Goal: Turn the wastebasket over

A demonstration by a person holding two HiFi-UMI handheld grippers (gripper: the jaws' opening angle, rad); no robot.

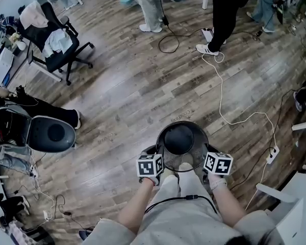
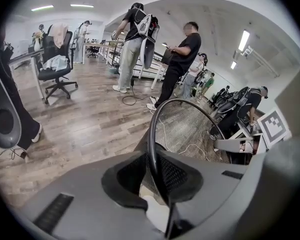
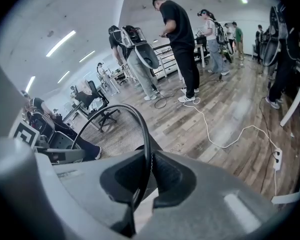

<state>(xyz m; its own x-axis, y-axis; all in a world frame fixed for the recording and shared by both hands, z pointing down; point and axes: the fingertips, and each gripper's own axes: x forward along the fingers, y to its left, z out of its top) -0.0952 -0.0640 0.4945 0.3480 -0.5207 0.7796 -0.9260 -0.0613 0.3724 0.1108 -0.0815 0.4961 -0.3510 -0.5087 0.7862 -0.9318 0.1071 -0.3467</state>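
The black wire-mesh wastebasket [image 1: 182, 143] hangs just in front of the person's knees, above the wooden floor. In the head view I look down into it at its dark round bottom. My left gripper [image 1: 157, 158] is shut on the left near part of its rim. In the left gripper view the rim wire [image 2: 155, 134] runs between the jaws of the left gripper [image 2: 157, 180], and the mesh wall [image 2: 190, 129] lies beyond. My right gripper [image 1: 210, 157] is shut on the right near part of the rim. The right gripper [image 3: 141, 181] clamps the rim wire [image 3: 146, 134].
A black office chair [image 1: 56, 42] stands at the far left. Several people stand at the back, among them one in black trousers [image 1: 222, 14]. A white cable [image 1: 222, 98] snakes across the floor to a power strip [image 1: 272, 154]. White furniture [image 1: 296, 203] is at the right.
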